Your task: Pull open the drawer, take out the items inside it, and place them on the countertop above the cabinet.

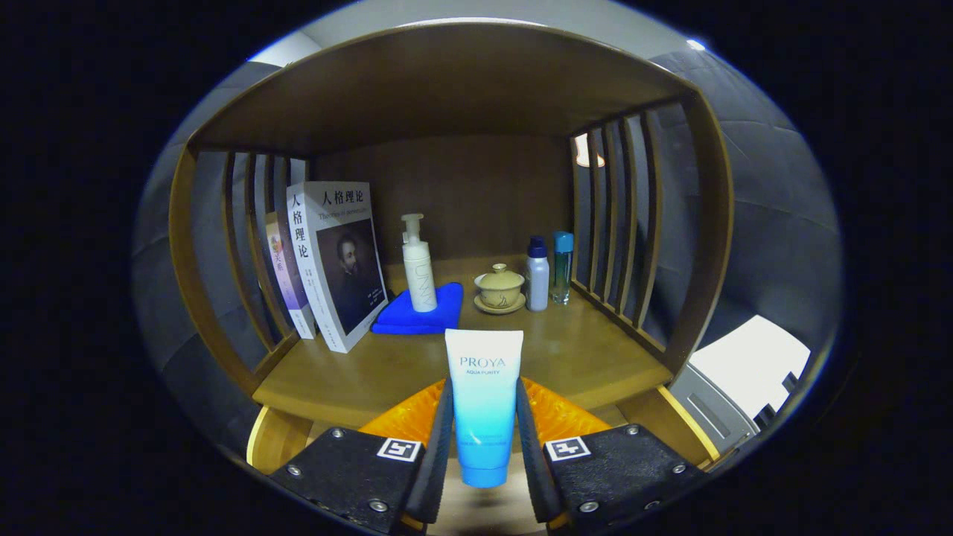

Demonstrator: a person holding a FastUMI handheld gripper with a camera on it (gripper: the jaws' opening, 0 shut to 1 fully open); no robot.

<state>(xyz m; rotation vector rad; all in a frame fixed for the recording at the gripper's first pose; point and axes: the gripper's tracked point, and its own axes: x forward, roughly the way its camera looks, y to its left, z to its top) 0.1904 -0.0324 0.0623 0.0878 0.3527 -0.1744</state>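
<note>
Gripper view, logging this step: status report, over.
Gripper shut on blue tube, cap down. Tube held ahead of the countertop. Landing spot bare; blue cloth and lidded cup sit farther back.

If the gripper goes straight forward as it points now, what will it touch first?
The gripper, fingers shut on the blue tube, would probably meet the lidded tea cup first. The blue cloth and pump bottle lie slightly aside. Depth is unclear.

Countertop (pixel 573 357) inventory: two books (pixel 339 260), one pump bottle (pixel 419 264), one blue cloth (pixel 421 309), one lidded cup (pixel 499 286), two small bottles (pixel 537 274). One tube (pixel 482 402) is clamped between both fingers (pixel 438 439) of the gripper (pixel 484 447).
</note>
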